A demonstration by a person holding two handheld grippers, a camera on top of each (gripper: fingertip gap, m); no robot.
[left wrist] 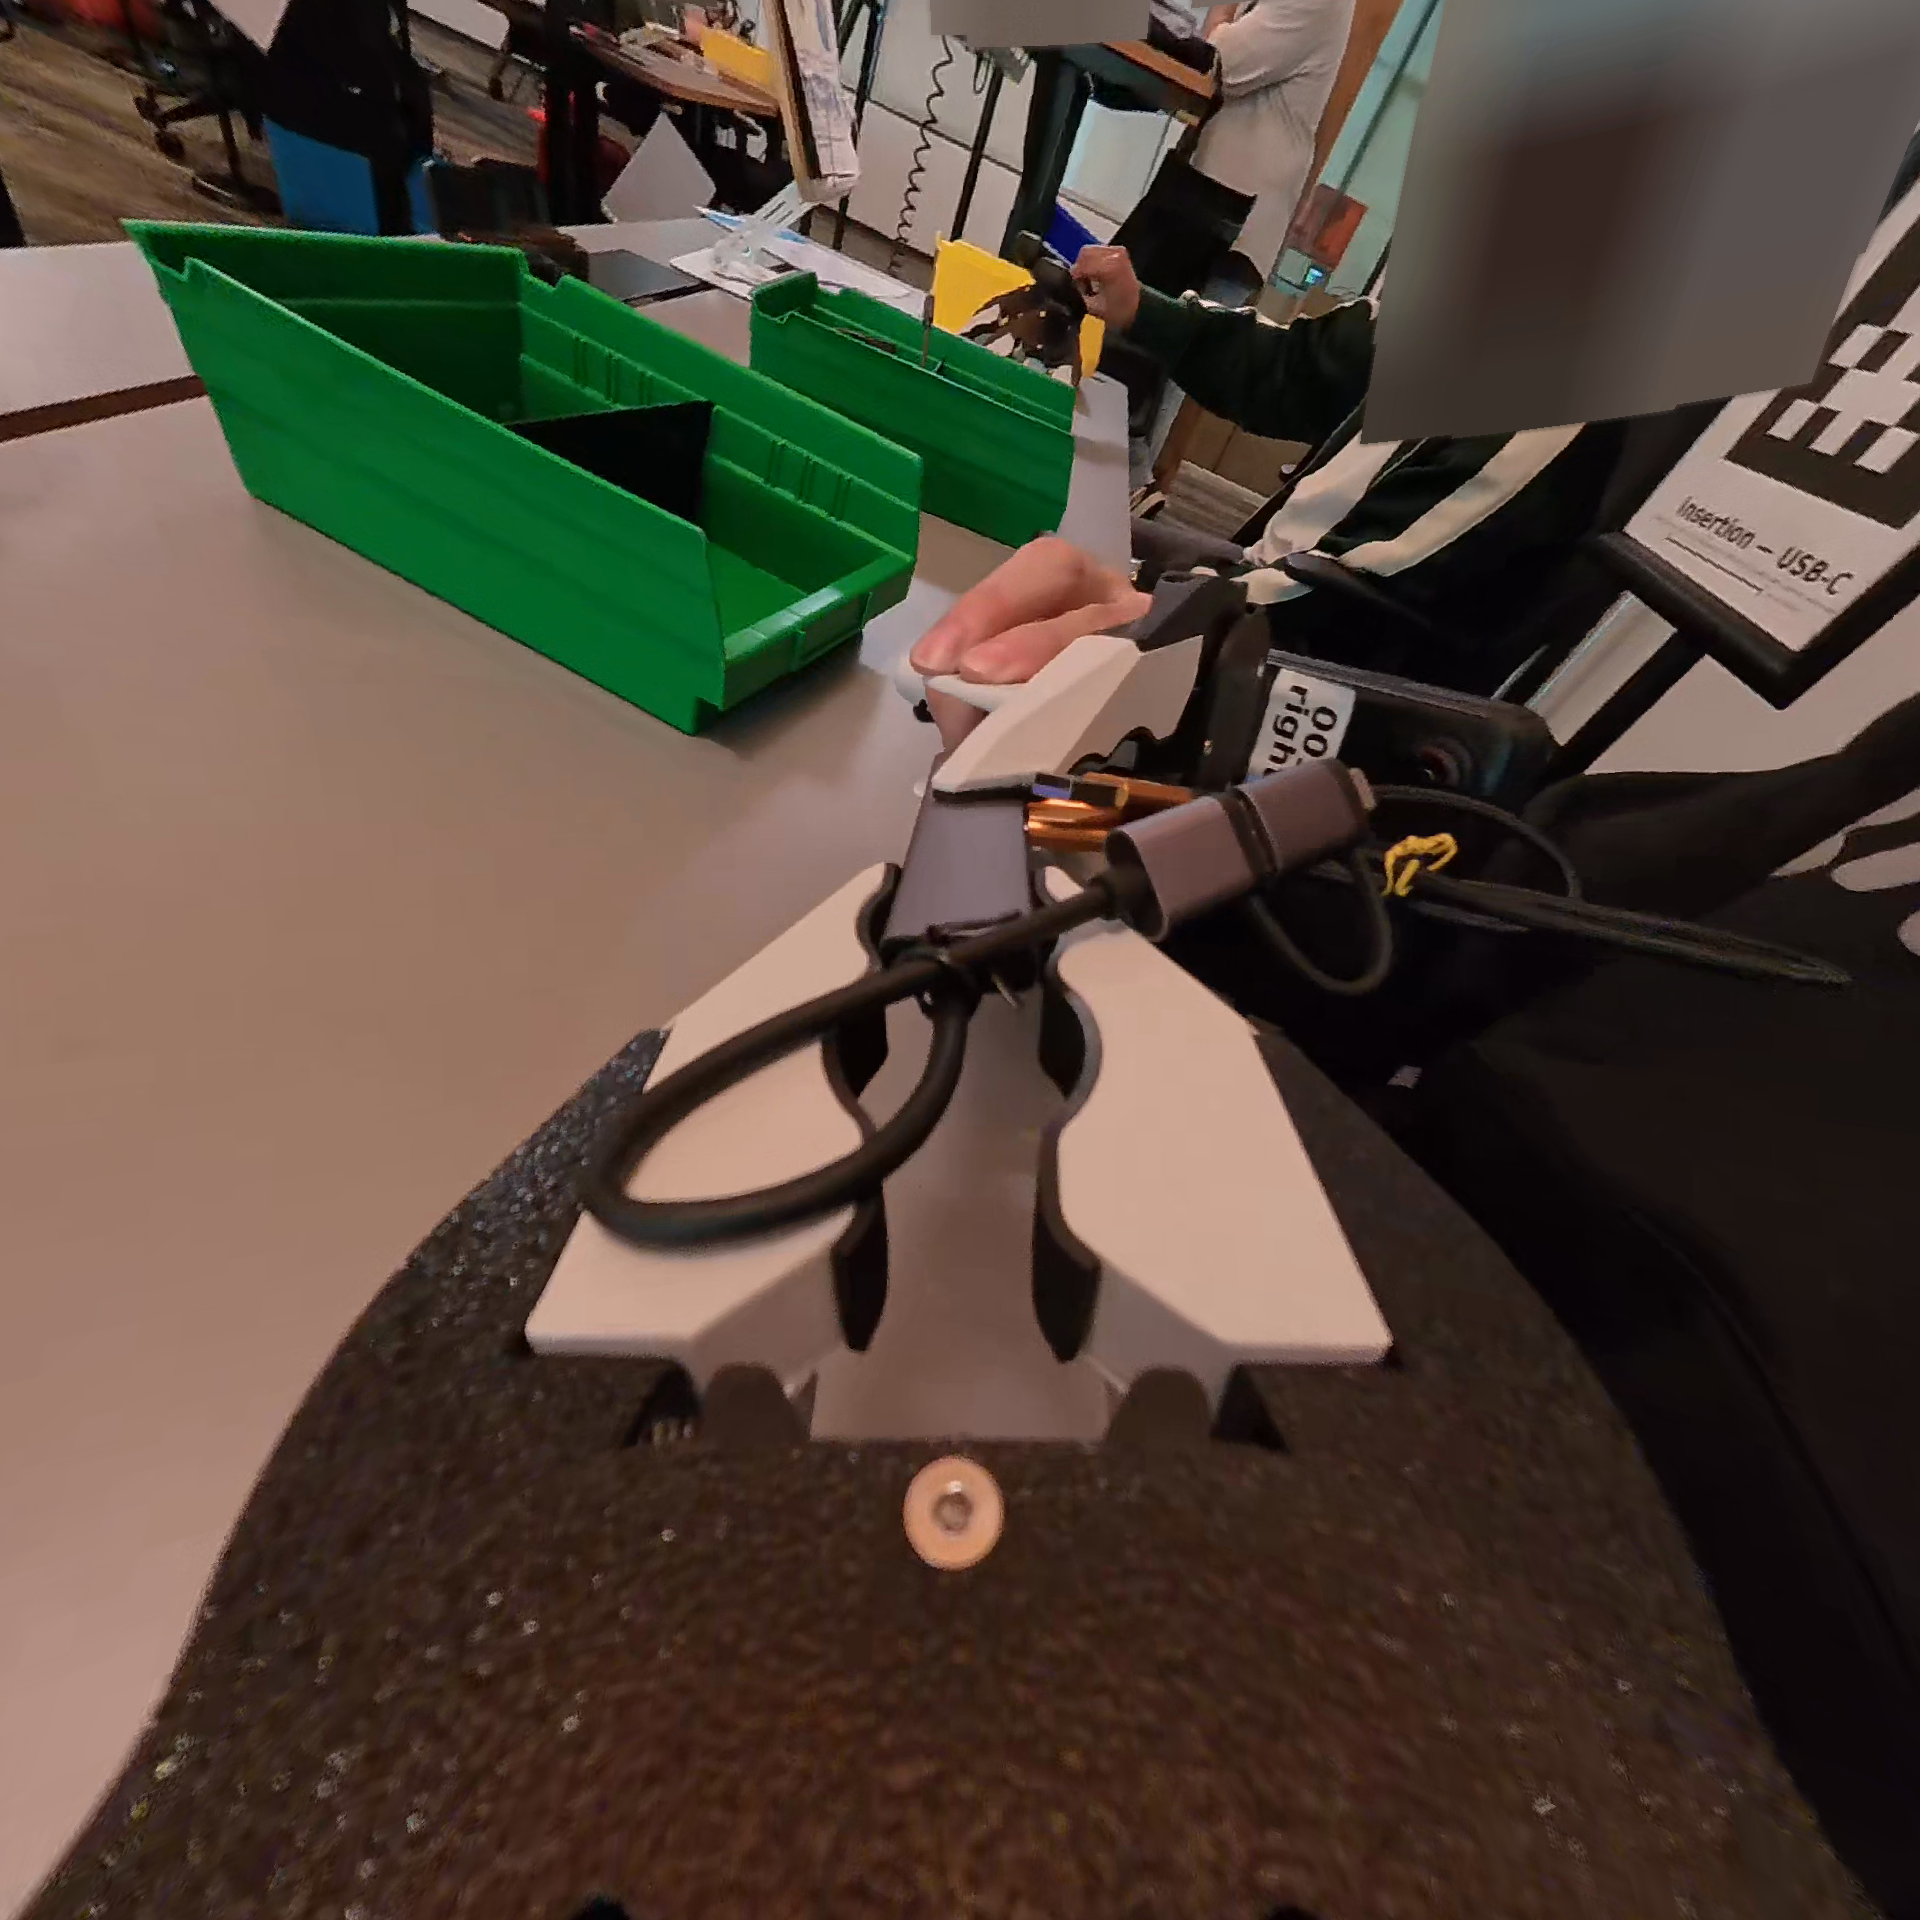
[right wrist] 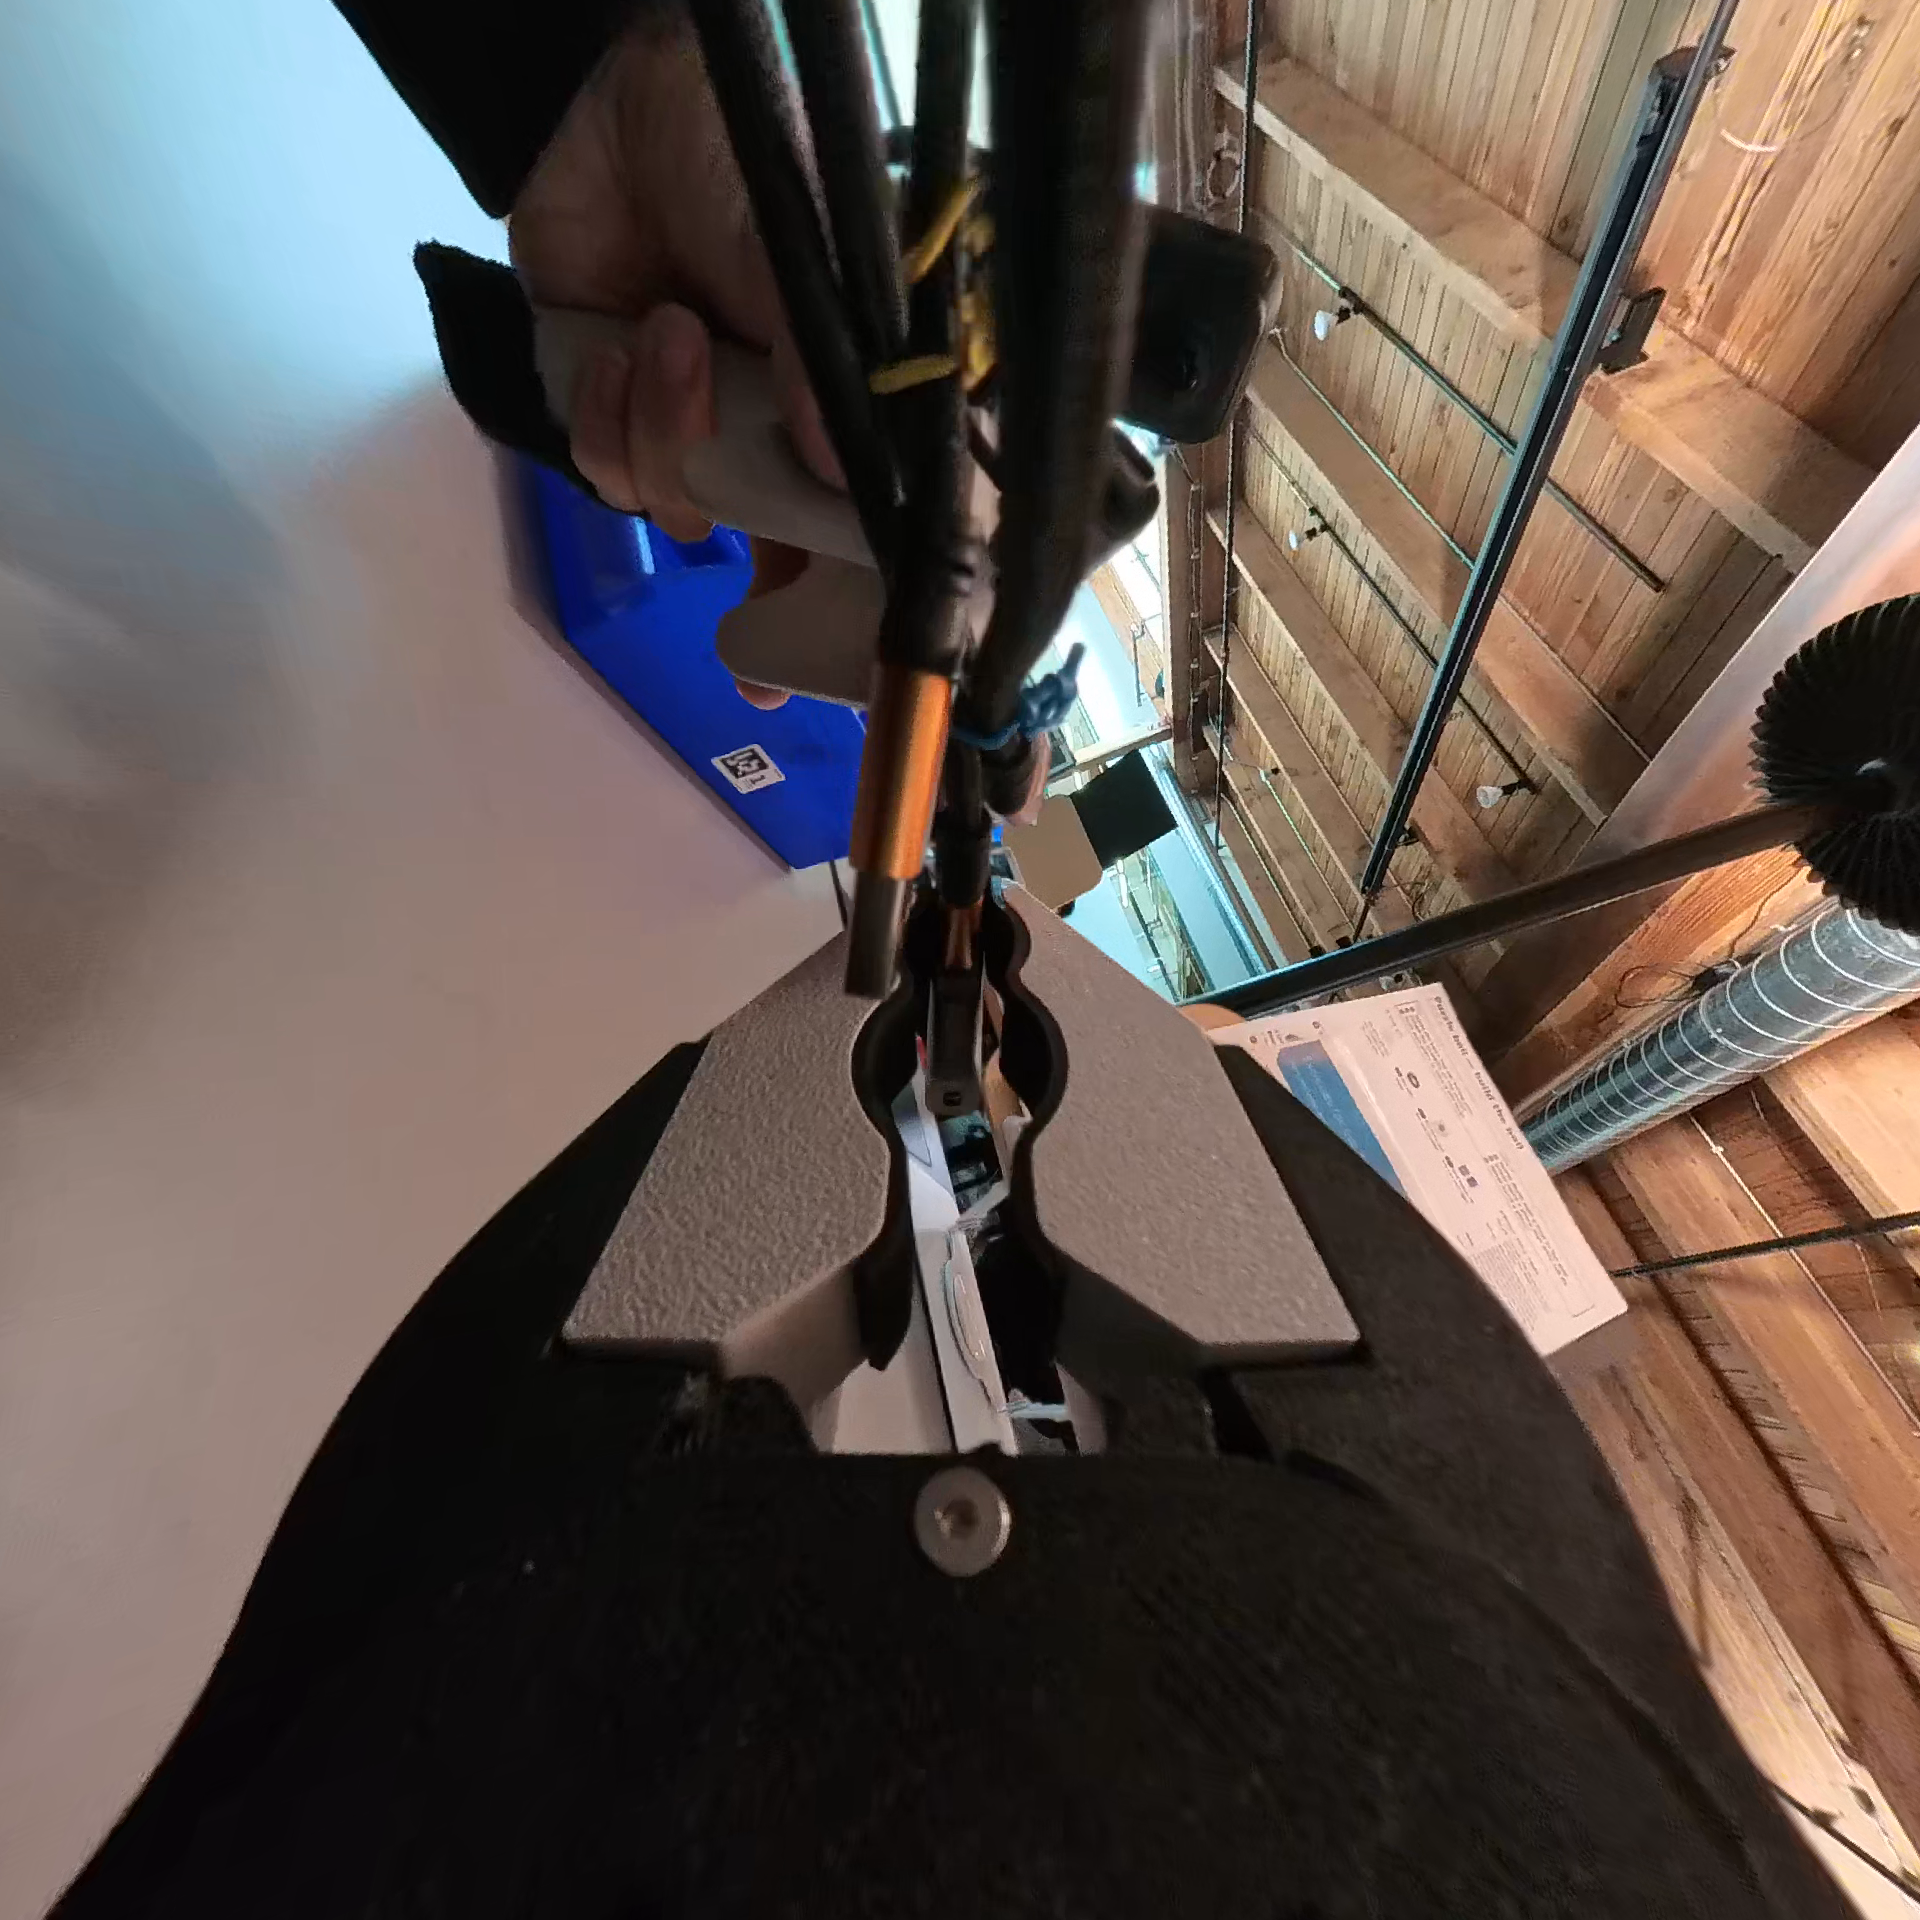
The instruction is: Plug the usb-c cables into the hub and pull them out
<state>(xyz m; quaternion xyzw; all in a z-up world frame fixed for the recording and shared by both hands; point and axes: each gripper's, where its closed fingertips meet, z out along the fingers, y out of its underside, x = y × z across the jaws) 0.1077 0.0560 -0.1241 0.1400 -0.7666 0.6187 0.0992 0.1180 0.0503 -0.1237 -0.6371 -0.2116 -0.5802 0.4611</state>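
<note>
The left wrist view looks low and close along its own fingers across the grey table (left wrist: 312, 935) toward the right gripper (left wrist: 997, 727), while the right wrist view tilts steeply upward at a wooden ceiling (right wrist: 1455, 312), both sharing the bundled cables (right wrist: 935, 520).

Worktop (left wrist: 260, 935): plain pale grey. Two bins (left wrist: 499, 488) (left wrist: 914, 416): bright green; the nearer bin contains a black divider (left wrist: 634, 447). Hub (left wrist: 961, 862): dark grey, with a black looped lead (left wrist: 769, 1122). Cable plugs (left wrist: 1091, 816): metallic orange sleeves; cords (left wrist: 1558, 914) black, bound by a yellow tie (left wrist: 1418, 857). Fingers (left wrist: 727, 1143): light grey with black inner pads. Sign (left wrist: 1808, 478): white with a black-and-white square pattern. Box (right wrist: 675, 665): blue. Ceiling (right wrist: 1507, 364): brown wooden planks.
</note>
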